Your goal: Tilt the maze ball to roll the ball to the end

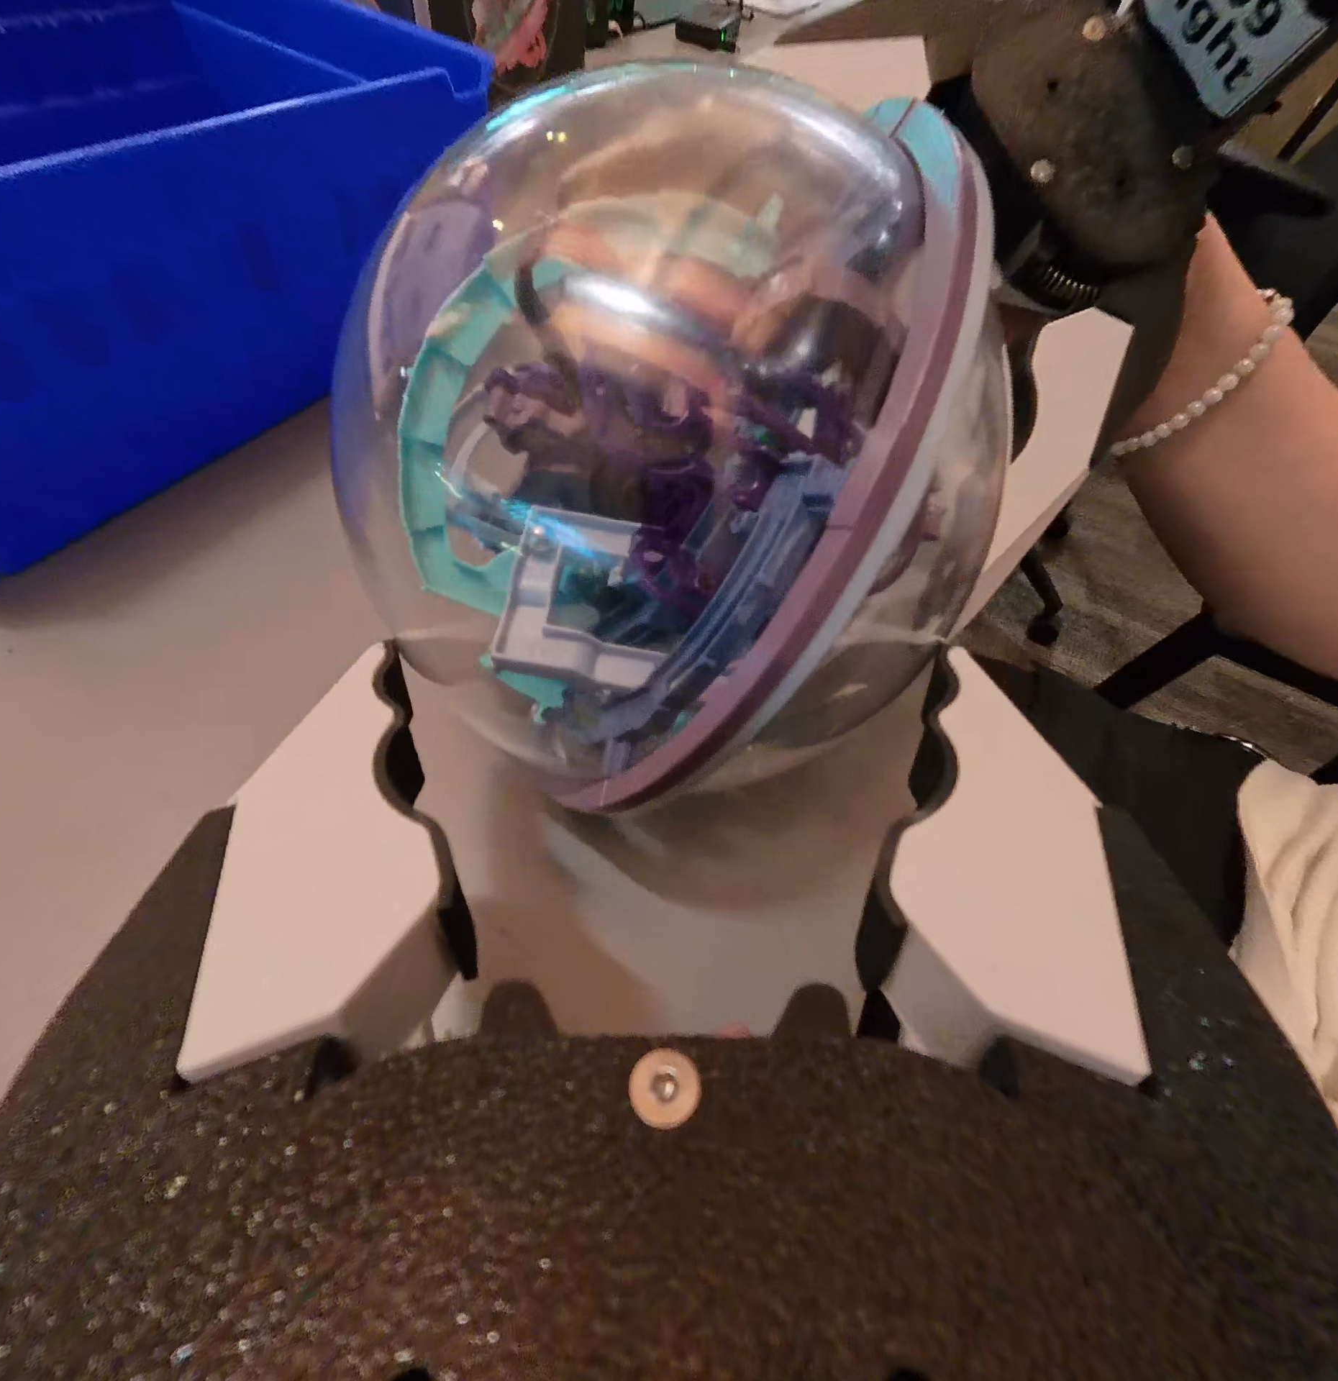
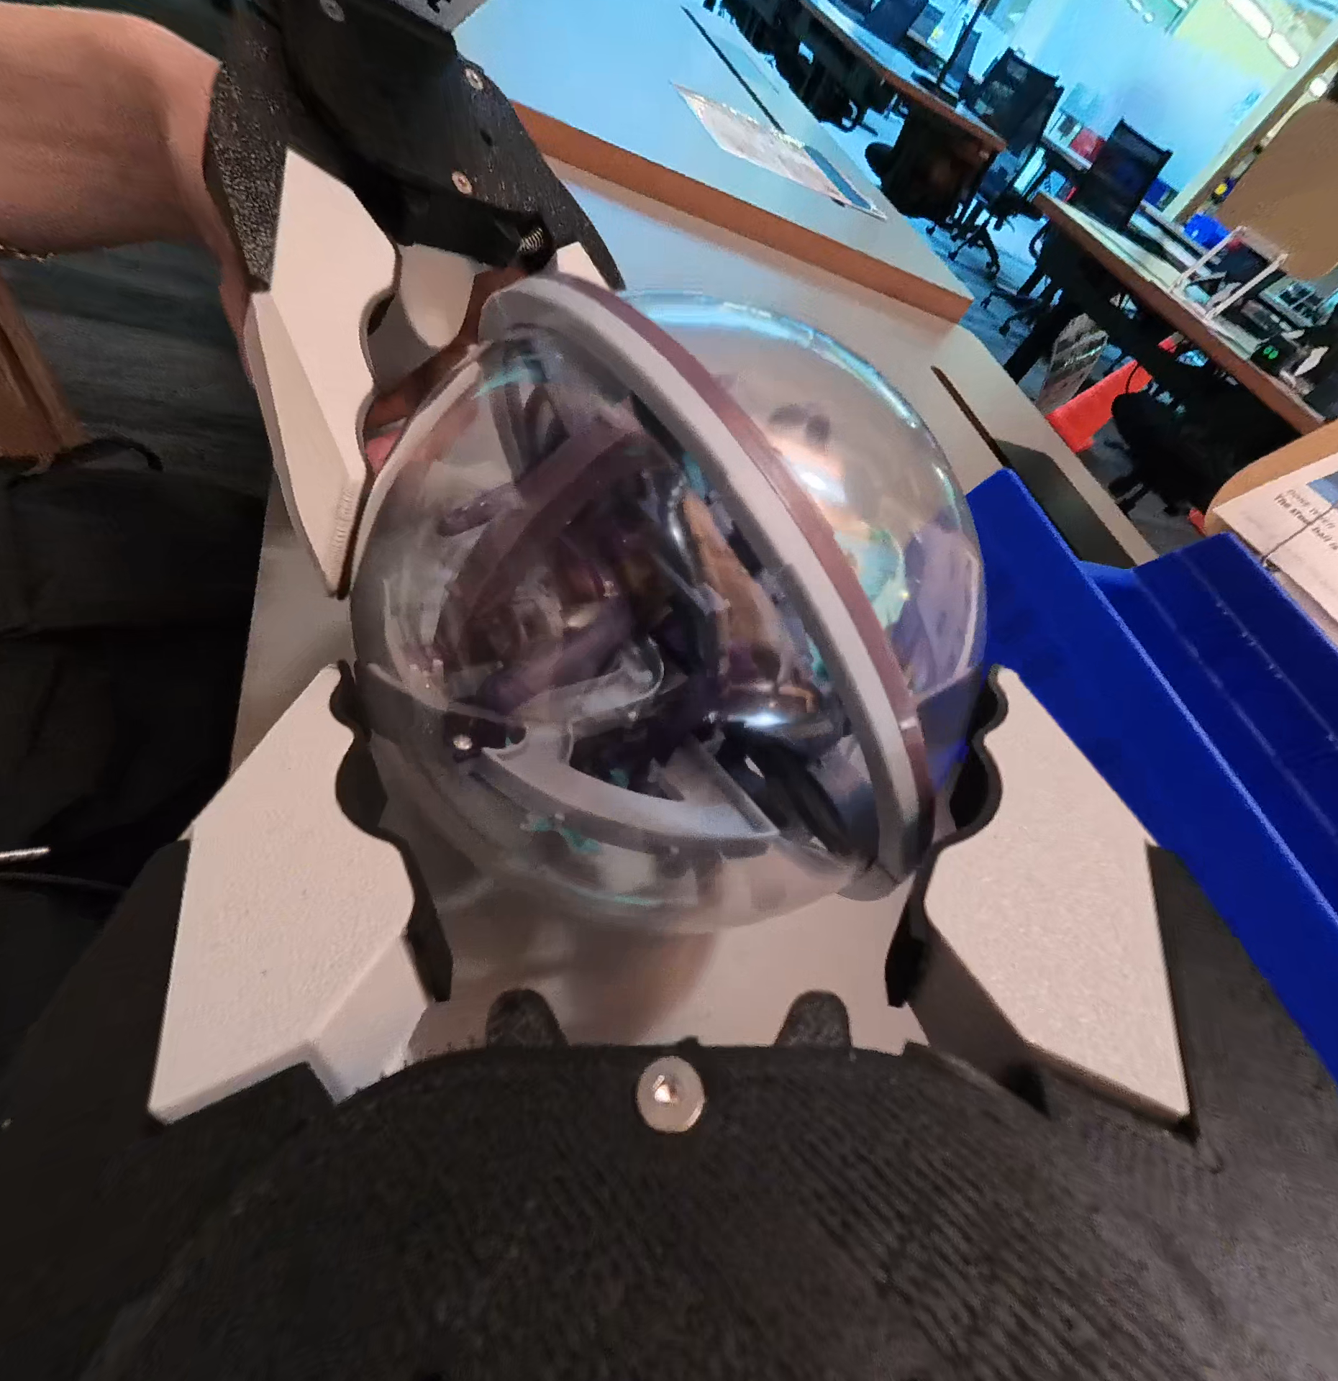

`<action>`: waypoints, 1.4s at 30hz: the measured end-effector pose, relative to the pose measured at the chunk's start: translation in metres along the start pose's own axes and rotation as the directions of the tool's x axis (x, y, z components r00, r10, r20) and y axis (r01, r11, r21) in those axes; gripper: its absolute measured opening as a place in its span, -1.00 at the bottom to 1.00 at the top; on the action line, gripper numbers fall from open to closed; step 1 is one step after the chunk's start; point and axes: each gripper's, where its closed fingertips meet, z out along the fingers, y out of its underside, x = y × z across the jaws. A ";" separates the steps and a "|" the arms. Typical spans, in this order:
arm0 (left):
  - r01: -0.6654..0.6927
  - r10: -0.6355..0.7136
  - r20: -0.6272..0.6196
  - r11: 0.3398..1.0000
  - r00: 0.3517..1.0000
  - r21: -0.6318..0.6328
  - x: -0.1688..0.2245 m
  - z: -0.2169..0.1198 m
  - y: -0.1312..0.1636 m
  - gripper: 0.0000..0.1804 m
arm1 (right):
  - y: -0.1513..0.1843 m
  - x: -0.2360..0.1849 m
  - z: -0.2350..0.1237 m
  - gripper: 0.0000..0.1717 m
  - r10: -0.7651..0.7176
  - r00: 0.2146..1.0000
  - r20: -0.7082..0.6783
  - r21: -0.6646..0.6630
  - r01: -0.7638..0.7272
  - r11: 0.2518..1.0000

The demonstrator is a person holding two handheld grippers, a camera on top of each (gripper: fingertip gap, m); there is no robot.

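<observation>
The maze ball, a clear sphere packed with teal, lilac and dark purple tracks, is held up off the counter near its front edge, between both tools. A small steel ball sits on a pale grey track corner low in the half that faces the left wrist camera.

The purple-and-white seam band that joins the two halves runs on a slant, from upper right to lower left in the left view, so the sphere's axis through that seam is tipped well off vertical. A sphere has no long axis of its own; the seam is the best guide to its tilt. That slant probably serves to send the steel ball down the grey track.

The left gripper has its fingers spread wide and pressed on opposite flanks of the lower shell. The right gripper does the same from the other side, its fingers wide and bearing on the shell. Two opposed holds likely let the person turn the sphere about any axis without it slipping.

A blue plastic bin stands on the counter just beyond the sphere. A wrist with a bead bracelet shows behind the right tool.
</observation>
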 end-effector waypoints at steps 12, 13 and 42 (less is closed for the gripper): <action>-0.008 0.009 0.011 1.000 1.000 -0.020 0.000 0.004 0.003 0.44 | 0.001 0.001 -0.002 0.78 -0.052 0.999 -0.013 -0.012 0.052 0.999; -0.014 0.015 0.017 1.000 1.000 -0.019 -0.001 0.003 0.003 0.44 | 0.000 0.001 -0.001 0.78 -0.062 0.998 -0.016 -0.007 0.062 0.998; -0.018 0.013 0.075 0.998 0.997 0.059 -0.021 -0.017 -0.011 0.44 | 0.000 0.007 0.023 0.78 0.212 0.977 -0.027 0.112 -0.208 0.972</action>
